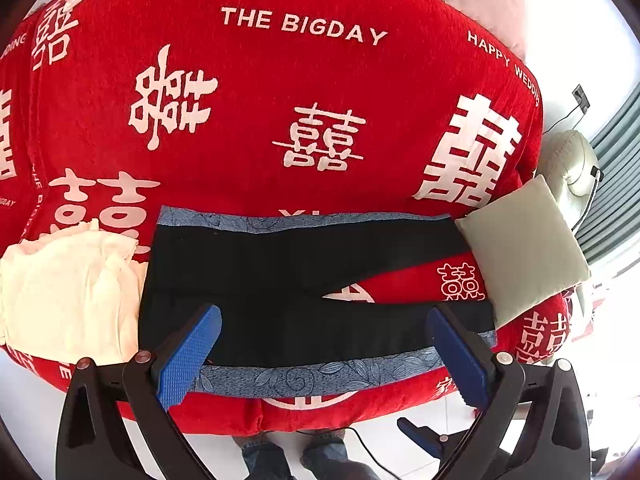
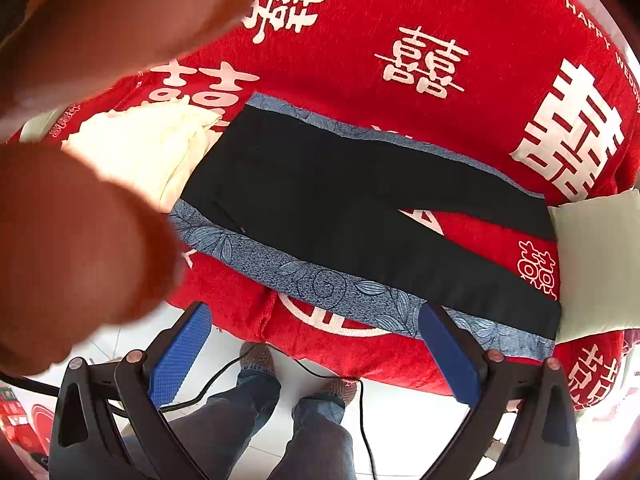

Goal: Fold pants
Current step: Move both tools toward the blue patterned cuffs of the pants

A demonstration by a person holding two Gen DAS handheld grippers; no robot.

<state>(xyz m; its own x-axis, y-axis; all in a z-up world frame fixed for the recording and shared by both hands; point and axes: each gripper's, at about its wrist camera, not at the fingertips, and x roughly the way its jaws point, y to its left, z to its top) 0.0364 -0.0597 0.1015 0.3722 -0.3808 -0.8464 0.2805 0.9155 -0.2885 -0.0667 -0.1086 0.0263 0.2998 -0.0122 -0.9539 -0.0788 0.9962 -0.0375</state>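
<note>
Left wrist view: the pants (image 1: 280, 276) lie flat on the red bed cover (image 1: 260, 80), long axis running left to right, waistband left, legs splitting toward the grey cushion (image 1: 524, 248). The left gripper (image 1: 324, 356) hangs spread and empty over their near edge.

Right wrist view: the right gripper (image 2: 316, 360), also spread and empty, sits farther back off the bed edge, with the pants (image 2: 320, 200) ahead; the left looks nearer.

Bright daylight floods both fisheye views, blowing out the floor at lower right, edges bending hard into dark corners, while blurred fingers (image 2: 80, 208) smear the right wrist view's left side.
</note>
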